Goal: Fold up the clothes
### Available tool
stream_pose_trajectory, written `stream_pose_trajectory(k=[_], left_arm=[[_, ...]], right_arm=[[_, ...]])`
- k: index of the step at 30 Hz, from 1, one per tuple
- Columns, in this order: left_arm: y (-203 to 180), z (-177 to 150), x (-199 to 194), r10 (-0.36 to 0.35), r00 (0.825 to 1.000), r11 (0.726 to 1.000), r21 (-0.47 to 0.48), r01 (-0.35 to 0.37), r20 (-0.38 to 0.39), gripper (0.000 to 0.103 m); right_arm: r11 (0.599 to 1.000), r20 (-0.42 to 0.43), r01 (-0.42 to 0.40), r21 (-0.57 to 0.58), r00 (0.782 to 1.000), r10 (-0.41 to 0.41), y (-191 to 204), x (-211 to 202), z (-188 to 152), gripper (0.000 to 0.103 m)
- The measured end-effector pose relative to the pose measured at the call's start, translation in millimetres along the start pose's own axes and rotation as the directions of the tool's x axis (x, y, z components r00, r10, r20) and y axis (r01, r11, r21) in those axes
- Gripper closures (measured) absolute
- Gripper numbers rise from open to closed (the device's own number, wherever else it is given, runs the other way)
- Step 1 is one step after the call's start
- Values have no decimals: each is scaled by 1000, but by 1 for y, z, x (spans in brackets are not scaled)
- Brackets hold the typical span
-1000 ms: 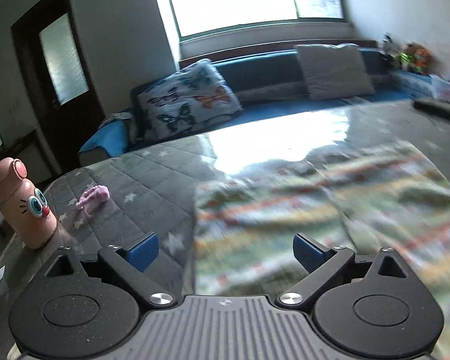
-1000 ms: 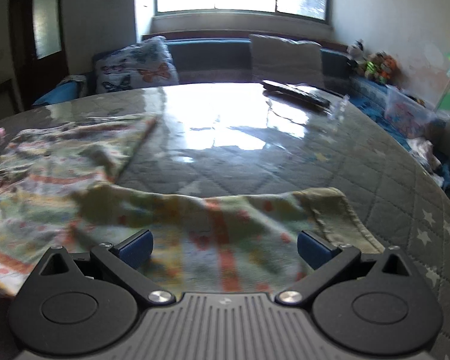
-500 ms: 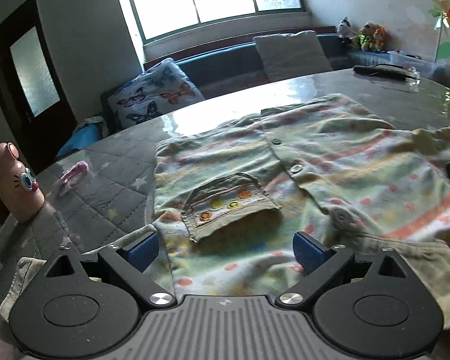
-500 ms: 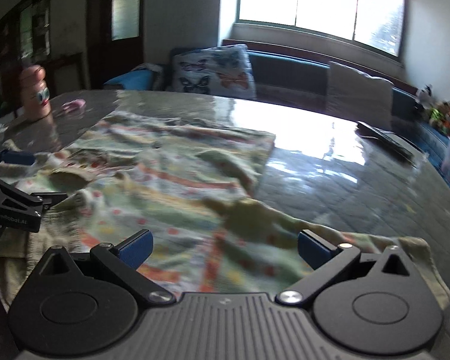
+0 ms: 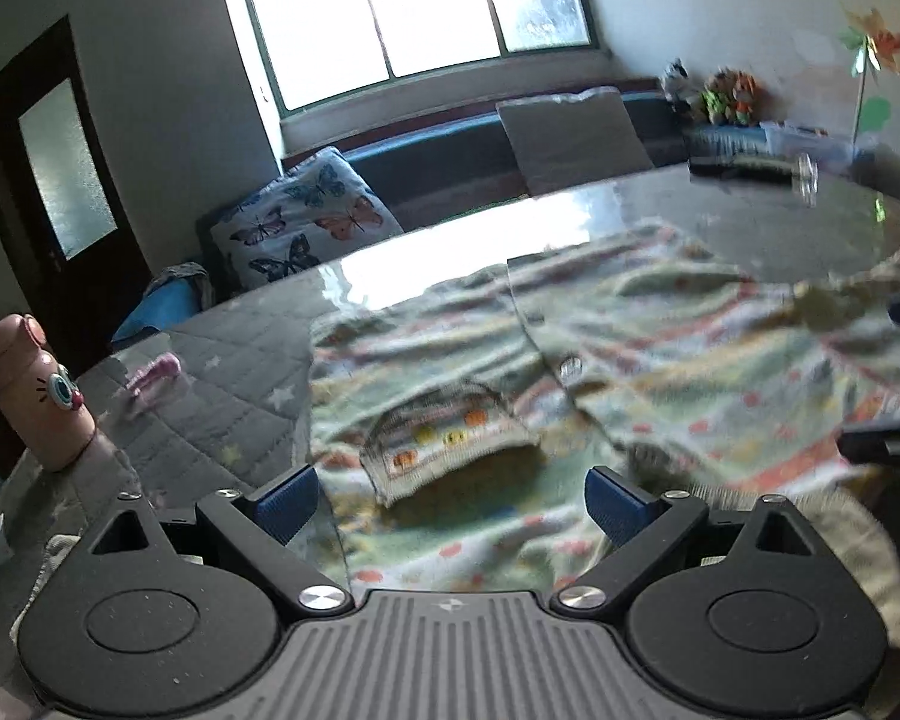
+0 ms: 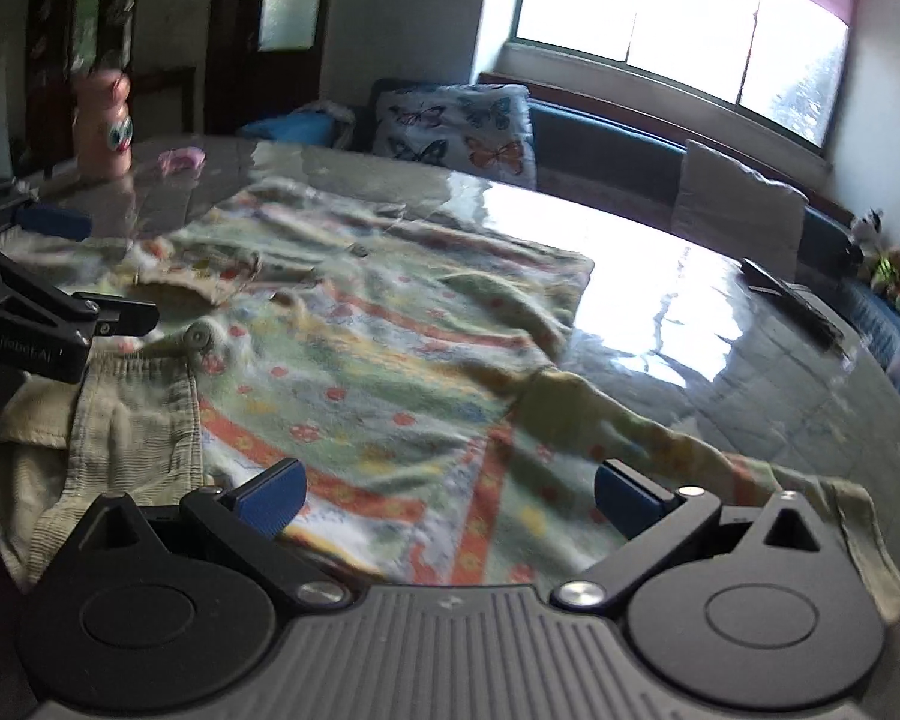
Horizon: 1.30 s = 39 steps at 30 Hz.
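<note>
A small green shirt with orange stripes and dots [image 5: 660, 360] lies spread on the table, front up, with a chest pocket [image 5: 450, 438] and buttons. It also shows in the right wrist view [image 6: 390, 372]. My left gripper [image 5: 450, 498] is open and empty, low over the shirt's near edge by the pocket. My right gripper [image 6: 444, 495] is open and empty, over the shirt's lower right part near a sleeve [image 6: 660, 438]. The left gripper's fingers [image 6: 60, 222] show at the left edge of the right wrist view.
The table has a grey quilted cover with stars under a glossy sheet [image 5: 222, 396]. A pink bottle with eyes [image 5: 36, 390] and a small pink object [image 5: 153, 375] stand at the left. A dark remote [image 6: 792, 300] lies at the far right. Sofa cushions [image 5: 306, 222] sit behind.
Both views have swung and shifted over the shirt: the left gripper came in over the pocket area, the right turned left toward the shirt's body. Both grippers stayed open.
</note>
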<state>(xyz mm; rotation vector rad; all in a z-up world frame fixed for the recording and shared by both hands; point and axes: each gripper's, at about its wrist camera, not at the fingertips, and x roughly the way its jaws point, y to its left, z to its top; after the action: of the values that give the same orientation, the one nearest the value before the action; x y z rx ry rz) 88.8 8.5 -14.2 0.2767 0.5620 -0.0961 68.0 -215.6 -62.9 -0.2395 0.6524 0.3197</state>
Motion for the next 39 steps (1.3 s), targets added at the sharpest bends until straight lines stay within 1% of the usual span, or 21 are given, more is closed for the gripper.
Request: stream_pose_trajectory(k=[3, 5, 6, 10, 12, 13, 15, 19, 20, 23, 25, 26, 28, 29, 30, 31, 32, 34, 35, 38, 39], left_arm=[[-6, 7, -5, -21, 1000, 1000, -19, 21, 14, 7], [-13, 11, -8, -41, 999, 999, -25, 42, 22, 7], [-17, 13, -9, -54, 998, 998, -23, 54, 23, 10], [-35, 14, -9, -100, 995, 995, -9, 100, 17, 13], [-44, 13, -9, -121, 993, 993, -1, 121, 13, 14], [-48, 12, -10, -131, 991, 991, 4, 131, 11, 15], [-55, 11, -11, -148, 989, 989, 19, 148, 8, 17], [-67, 10, -12, -176, 984, 984, 44, 175, 3, 18], [-69, 10, -13, -179, 984, 983, 48, 179, 2, 18], [-74, 9, -13, -189, 982, 980, 57, 188, 0, 18], [-77, 8, -12, -193, 981, 979, 64, 193, -4, 18], [-79, 8, -12, -195, 981, 979, 67, 195, -7, 18], [-81, 7, -11, -195, 981, 978, 70, 196, -12, 18], [-81, 7, -10, -196, 981, 978, 71, 196, -15, 18], [-82, 6, -10, -195, 981, 978, 71, 196, -17, 18], [-82, 6, -10, -195, 981, 978, 71, 196, -19, 18], [-82, 5, -10, -194, 981, 978, 70, 195, -19, 18], [-82, 5, -9, -193, 981, 978, 70, 195, -21, 17], [-82, 4, -9, -193, 981, 978, 70, 194, -22, 17], [-82, 3, -9, -191, 981, 979, 69, 193, -23, 17], [-81, 3, -9, -190, 981, 979, 68, 191, -24, 17]], right_arm=[[998, 11, 24, 63, 1000, -25, -15, -9, -5, 0], [992, 19, 54, 118, 998, -57, -32, -16, -9, 0], [988, 20, 67, 137, 997, -70, -39, -18, -11, 0], [959, 8, 164, 233, 985, -171, -79, -25, -21, 5], [937, -6, 214, 278, 975, -221, -99, -27, -27, 11], [923, -16, 238, 302, 969, -245, -110, -27, -31, 12], [892, -36, 286, 349, 956, -292, -131, -29, -39, 18], [832, -69, 370, 414, 924, -377, -161, -34, -51, 24], [816, -77, 388, 429, 916, -395, -168, -35, -54, 27], [797, -96, 389, 462, 915, -391, -182, -34, -61, 37], [791, -105, 374, 484, 922, -372, -187, -31, -65, 44], [788, -109, 367, 495, 925, -363, -189, -29, -67, 55], [781, -108, 366, 507, 925, -363, -189, -28, -70, 59], [777, -107, 369, 510, 924, -368, -189, -28, -71, 64], [775, -101, 364, 516, 925, -367, -189, -29, -71, 76], [774, -95, 358, 523, 926, -365, -189, -30, -71, 80], [770, -89, 345, 536, 931, -355, -189, -30, -71, 88], [764, -83, 337, 550, 932, -352, -190, -34, -70, 91], [764, -79, 335, 551, 933, -352, -189, -35, -70, 95], [775, -43, 305, 554, 940, -339, -184, -46, -62, 96], [782, -22, 283, 556, 945, -326, -181, -51, -56, 96]])
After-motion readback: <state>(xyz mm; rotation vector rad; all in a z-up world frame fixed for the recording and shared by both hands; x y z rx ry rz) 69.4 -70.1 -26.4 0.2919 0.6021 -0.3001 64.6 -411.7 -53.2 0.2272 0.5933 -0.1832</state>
